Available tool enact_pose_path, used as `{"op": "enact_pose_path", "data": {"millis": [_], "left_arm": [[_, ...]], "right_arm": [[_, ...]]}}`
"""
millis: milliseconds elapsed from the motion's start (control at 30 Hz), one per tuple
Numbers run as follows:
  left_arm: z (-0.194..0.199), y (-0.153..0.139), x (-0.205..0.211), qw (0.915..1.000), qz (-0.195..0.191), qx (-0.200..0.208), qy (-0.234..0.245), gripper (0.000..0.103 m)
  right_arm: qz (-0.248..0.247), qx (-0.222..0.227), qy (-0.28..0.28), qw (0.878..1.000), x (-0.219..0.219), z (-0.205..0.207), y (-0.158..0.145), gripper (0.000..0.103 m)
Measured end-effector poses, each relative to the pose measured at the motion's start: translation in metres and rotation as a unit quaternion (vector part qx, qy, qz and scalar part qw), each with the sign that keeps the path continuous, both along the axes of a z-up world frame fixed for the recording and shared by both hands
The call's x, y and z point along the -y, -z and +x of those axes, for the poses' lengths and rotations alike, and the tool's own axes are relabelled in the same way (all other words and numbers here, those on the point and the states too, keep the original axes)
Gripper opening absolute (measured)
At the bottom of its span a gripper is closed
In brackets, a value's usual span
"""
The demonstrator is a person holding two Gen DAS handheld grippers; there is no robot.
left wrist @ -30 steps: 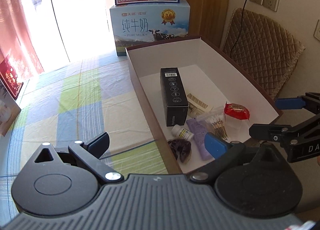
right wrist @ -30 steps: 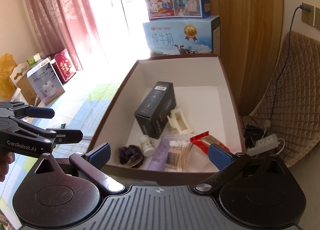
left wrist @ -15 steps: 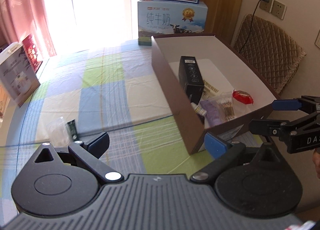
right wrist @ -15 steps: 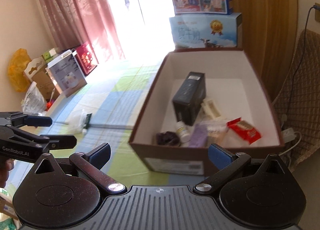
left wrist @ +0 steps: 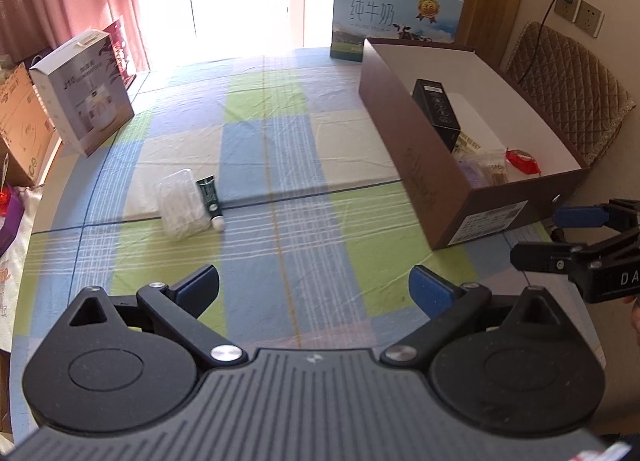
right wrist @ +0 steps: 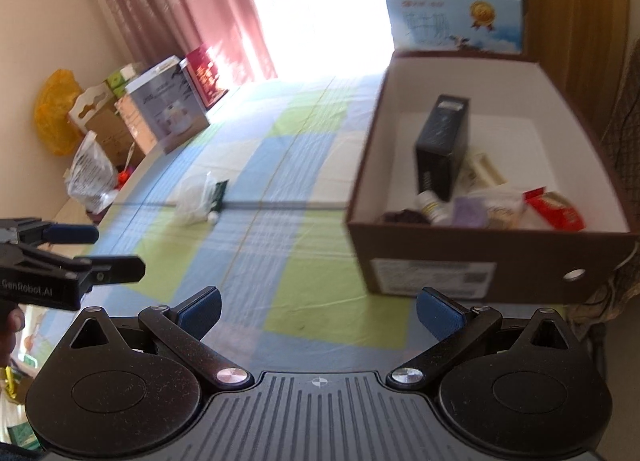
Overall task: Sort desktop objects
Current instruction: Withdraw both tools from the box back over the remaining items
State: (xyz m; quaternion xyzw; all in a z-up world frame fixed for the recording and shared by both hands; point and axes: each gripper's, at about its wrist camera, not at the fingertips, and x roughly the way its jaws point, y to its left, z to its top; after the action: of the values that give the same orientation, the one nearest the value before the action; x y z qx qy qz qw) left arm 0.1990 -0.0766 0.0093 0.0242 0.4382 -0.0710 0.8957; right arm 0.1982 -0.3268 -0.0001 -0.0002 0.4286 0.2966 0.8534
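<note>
A brown cardboard box [left wrist: 420, 181] [right wrist: 472, 249] stands on the right of the checked tablecloth. It holds a black carton [left wrist: 438, 113] [right wrist: 442, 153], a red packet [left wrist: 522, 161] [right wrist: 554, 209], a purple tube [right wrist: 468, 207], a small white bottle [right wrist: 430, 205] and other small items. A clear plastic case [left wrist: 180, 199] [right wrist: 194, 197] and a dark green tube [left wrist: 211, 199] [right wrist: 218, 195] lie side by side on the cloth at the left. My left gripper [left wrist: 314, 289] is open and empty above the near cloth. My right gripper [right wrist: 318, 309] is open and empty, in front of the box.
Milk cartons [left wrist: 394, 21] are stacked behind the box. A grey appliance box [left wrist: 84, 93] and a red box stand at the table's far left edge. A quilted chair back [left wrist: 568, 89] stands to the right of the table.
Both grippers have pulled back from above the box toward the near table edge. The clear case and green tube have come into view. Both stay open and empty.
</note>
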Motion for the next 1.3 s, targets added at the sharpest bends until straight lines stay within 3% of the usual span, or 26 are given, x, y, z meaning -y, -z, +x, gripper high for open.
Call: {"op": "enact_pose_path", "data": {"millis": [733,1300], "left_arm": [[-0.006,0.018,-0.080,0.9959,0.006,-0.036,-0.083,0.100],[0.012,0.037,-0.122,0.9920,0.015,-0.049,-0.115,0.100]], "right_arm": [[-0.012,-0.023,-0.070,0.997,-0.094,-0.009,0.026,0.101],[-0.030,-0.005,-0.076,0.997,-0.150,0.016,0.045,0.101]]}}
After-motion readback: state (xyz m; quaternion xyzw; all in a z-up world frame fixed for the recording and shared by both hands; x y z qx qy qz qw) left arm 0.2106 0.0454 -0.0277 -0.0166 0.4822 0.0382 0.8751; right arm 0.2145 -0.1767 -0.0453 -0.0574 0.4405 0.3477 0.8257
